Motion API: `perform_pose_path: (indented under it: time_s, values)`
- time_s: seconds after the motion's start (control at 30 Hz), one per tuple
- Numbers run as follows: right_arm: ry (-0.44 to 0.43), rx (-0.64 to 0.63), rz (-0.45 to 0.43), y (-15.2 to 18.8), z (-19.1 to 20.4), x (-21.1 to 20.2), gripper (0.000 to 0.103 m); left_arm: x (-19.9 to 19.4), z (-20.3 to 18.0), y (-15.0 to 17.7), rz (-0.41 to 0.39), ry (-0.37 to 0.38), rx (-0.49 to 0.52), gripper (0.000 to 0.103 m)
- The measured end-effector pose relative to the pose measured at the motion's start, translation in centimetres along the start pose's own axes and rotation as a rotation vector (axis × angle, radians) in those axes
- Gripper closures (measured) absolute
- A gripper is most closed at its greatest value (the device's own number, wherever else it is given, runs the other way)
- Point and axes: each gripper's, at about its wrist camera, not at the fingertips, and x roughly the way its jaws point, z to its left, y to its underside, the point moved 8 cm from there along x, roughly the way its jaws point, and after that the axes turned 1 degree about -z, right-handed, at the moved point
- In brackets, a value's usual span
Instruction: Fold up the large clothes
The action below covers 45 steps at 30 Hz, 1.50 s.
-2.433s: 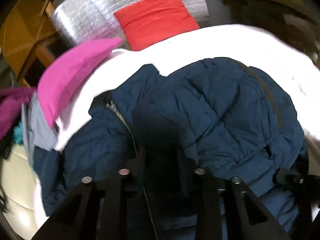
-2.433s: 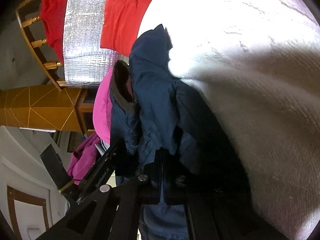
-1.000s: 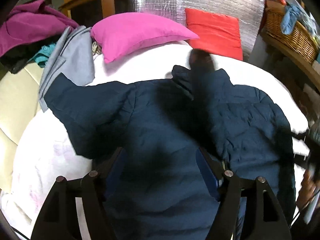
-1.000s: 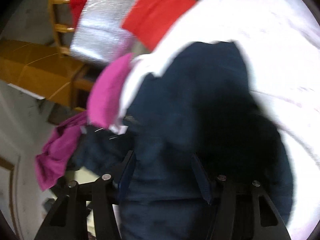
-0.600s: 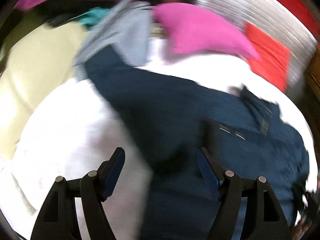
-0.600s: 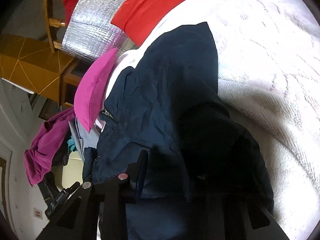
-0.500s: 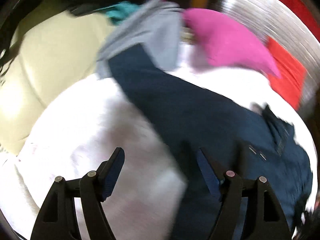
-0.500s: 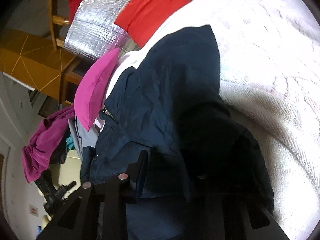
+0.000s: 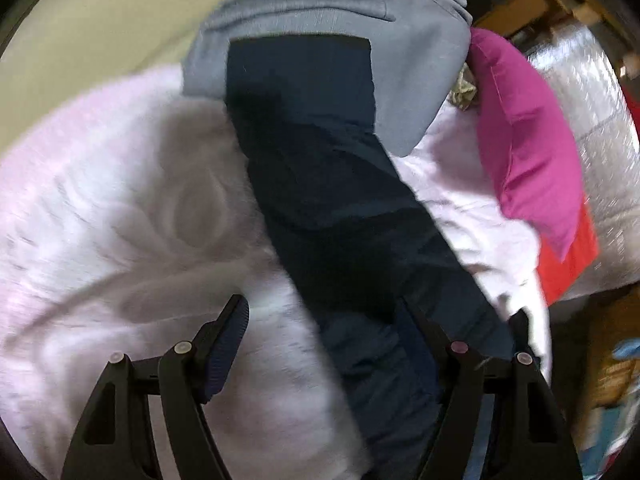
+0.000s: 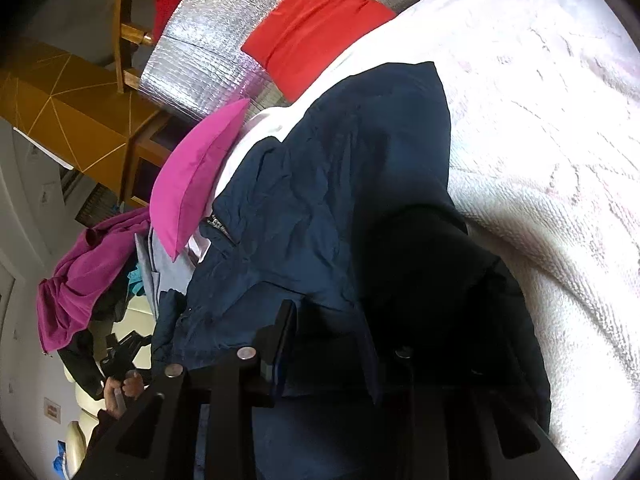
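Right gripper (image 10: 344, 344) pinches the navy jacket (image 10: 320, 208); left gripper (image 9: 324, 320), narrowing, straddles its sleeve (image 9: 320, 152) ungripped. Clamp near the cuff; fold it inward smoothly

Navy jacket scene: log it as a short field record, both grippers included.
garment: navy jacket, spread on the white blanket
sleeve: one navy sleeve stretched out, its cuff lying on a grey garment
left gripper: open above the sleeve, jaws just narrowed a little, nothing pinched
right gripper: shut on the jacket's near edge
beside jacket: pink pillow, red pillow
fold: not yet made
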Motion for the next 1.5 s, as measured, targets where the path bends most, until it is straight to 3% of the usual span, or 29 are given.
perform_pose_path:
  time_s: [0.1,0.23,0.37,0.53,0.7,0.87,0.97,1.1,1.17,1.2,1.23,1.33,1.4,1.43,1.5]
  values:
    - [0.003,-0.010,-0.008,0.0,0.1,0.0,0.070,0.8,-0.7,0.2,0.017,0.065,-0.038,0.068]
    - [0.003,-0.019,-0.018,0.1,0.1,-0.1,0.070,0.3,-2.1,-0.2,-0.016,0.071,-0.023,0.090]
    - [-0.001,-0.023,-0.026,0.1,0.1,-0.2,0.070,-3.3,-6.7,0.3,-0.094,0.085,0.126,0.093]
    - [-0.013,-0.029,-0.039,0.0,0.1,-0.4,0.070,-8.4,-15.4,4.9,-0.158,0.116,0.401,0.095]
    - [-0.025,-0.031,-0.050,0.0,0.0,-0.5,0.070,-10.3,-22.2,13.4,-0.130,0.160,0.593,0.095]
    - [-0.039,-0.030,-0.058,0.0,-0.1,-0.6,0.070,-6.7,-24.3,22.5,-0.045,0.105,0.697,0.095]
    - [-0.052,-0.027,-0.060,-0.1,-0.2,-0.7,0.070,-3.3,-23.3,25.5,0.036,0.072,0.675,0.093]
    - [-0.061,-0.028,-0.061,0.0,-0.3,-0.9,0.070,-2.2,-20.8,27.7,0.191,0.143,0.603,0.067]
    - [-0.065,-0.029,-0.064,0.0,-0.3,-0.9,0.070,-4.0,-20.0,27.5,0.197,0.177,0.574,0.054]
    - [-0.068,-0.029,-0.066,0.0,-0.3,-1.0,0.070,-5.7,-19.2,26.7,0.173,0.180,0.566,0.039]
    - [-0.073,-0.028,-0.068,0.0,-0.3,-1.0,0.070,-6.6,-18.9,26.1,0.145,0.183,0.561,0.030]
    - [-0.085,-0.023,-0.070,0.0,-0.5,-1.2,0.070,-10.7,-16.3,22.4,0.024,0.196,0.517,0.025]
    - [-0.076,-0.025,-0.060,0.1,-0.2,-1.4,0.067,-12.1,-13.9,19.1,-0.038,0.156,0.442,0.020]
    - [-0.071,-0.030,-0.053,0.1,0.2,-1.6,0.062,-12.5,-12.2,16.9,-0.073,0.120,0.383,0.019]
    - [-0.087,-0.056,-0.055,0.0,1.6,-2.4,0.040,-12.1,-9.7,14.0,-0.084,0.084,0.299,0.017]
